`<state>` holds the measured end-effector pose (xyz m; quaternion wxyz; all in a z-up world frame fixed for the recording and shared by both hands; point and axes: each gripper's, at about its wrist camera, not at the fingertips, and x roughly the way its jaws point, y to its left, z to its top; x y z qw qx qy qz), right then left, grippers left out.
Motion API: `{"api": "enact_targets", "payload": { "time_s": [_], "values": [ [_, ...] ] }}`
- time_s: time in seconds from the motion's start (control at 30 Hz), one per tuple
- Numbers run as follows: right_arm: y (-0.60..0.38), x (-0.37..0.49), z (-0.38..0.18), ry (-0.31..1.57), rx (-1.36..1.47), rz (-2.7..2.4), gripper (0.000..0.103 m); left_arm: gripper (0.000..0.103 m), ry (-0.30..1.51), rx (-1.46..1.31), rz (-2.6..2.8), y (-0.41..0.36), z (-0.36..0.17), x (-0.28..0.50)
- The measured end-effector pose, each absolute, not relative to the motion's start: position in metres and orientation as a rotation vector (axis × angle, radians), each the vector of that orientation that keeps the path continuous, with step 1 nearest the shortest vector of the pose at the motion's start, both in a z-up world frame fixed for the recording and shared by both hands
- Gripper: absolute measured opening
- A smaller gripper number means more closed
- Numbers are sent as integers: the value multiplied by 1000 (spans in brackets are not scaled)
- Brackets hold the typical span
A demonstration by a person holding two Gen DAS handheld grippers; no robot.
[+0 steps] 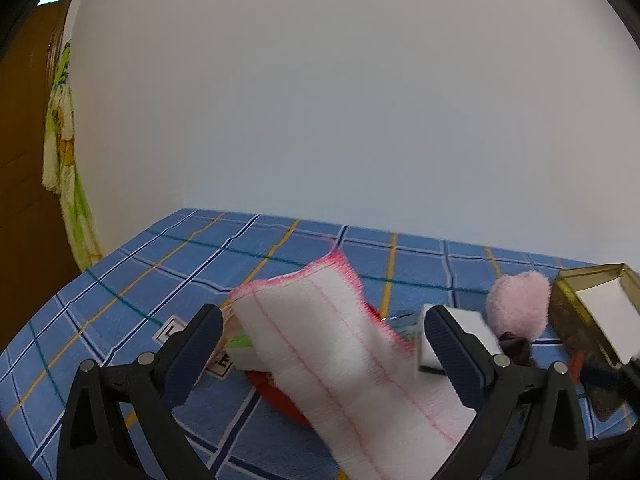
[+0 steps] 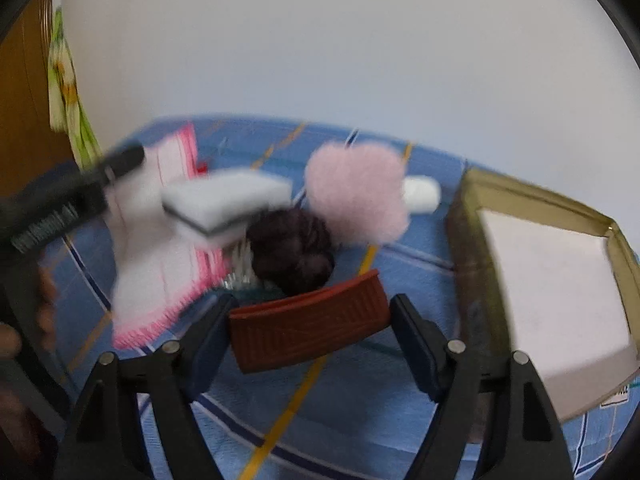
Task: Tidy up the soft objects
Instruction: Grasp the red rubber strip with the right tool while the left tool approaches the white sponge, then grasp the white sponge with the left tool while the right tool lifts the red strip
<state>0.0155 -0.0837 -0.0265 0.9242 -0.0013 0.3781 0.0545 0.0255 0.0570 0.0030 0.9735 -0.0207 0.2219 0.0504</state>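
Note:
In the left wrist view my left gripper [image 1: 320, 332] stands open and wide, with a white cloth with pink edging [image 1: 320, 340] rising between its fingers; neither pad presses it. A white sponge [image 1: 460, 336] sits just behind the right finger. In the right wrist view a rust-red ribbed rubbery piece [image 2: 308, 320] lies between the fingers of my right gripper [image 2: 312, 312]. The left pad is against its end and a thin gap shows at the right pad. Beyond it lie a dark purple yarn bundle [image 2: 292, 252] and a pink fluffy puff [image 2: 356, 192].
A gold box with a white lining [image 2: 532, 196] stands open at the right on the blue plaid bed sheet [image 2: 352, 400]. A small white roll [image 2: 422, 194] lies behind the puff. A red item [image 1: 280, 396] lies under the cloth. A white wall runs behind the bed.

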Motion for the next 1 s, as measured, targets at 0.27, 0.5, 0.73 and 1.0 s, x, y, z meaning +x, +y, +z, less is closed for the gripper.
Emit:
{"api": "enact_targets", "payload": {
  "time_s": [0.27, 0.5, 0.73, 1.0],
  "values": [
    [-118, -16, 22, 528, 16, -44, 79, 102, 496, -71, -108, 30, -1, 33],
    [-127, -23, 40, 413, -32, -146, 79, 102, 582, 39, -103, 0, -5, 54],
    [-144, -39, 53, 392, 5, -166, 79, 101, 674, 92, -94, -19, -15, 88],
    [-158, -39, 52, 435, 59, -171, 79, 62, 814, 9, -116, -17, -47, 104]
  ]
}}
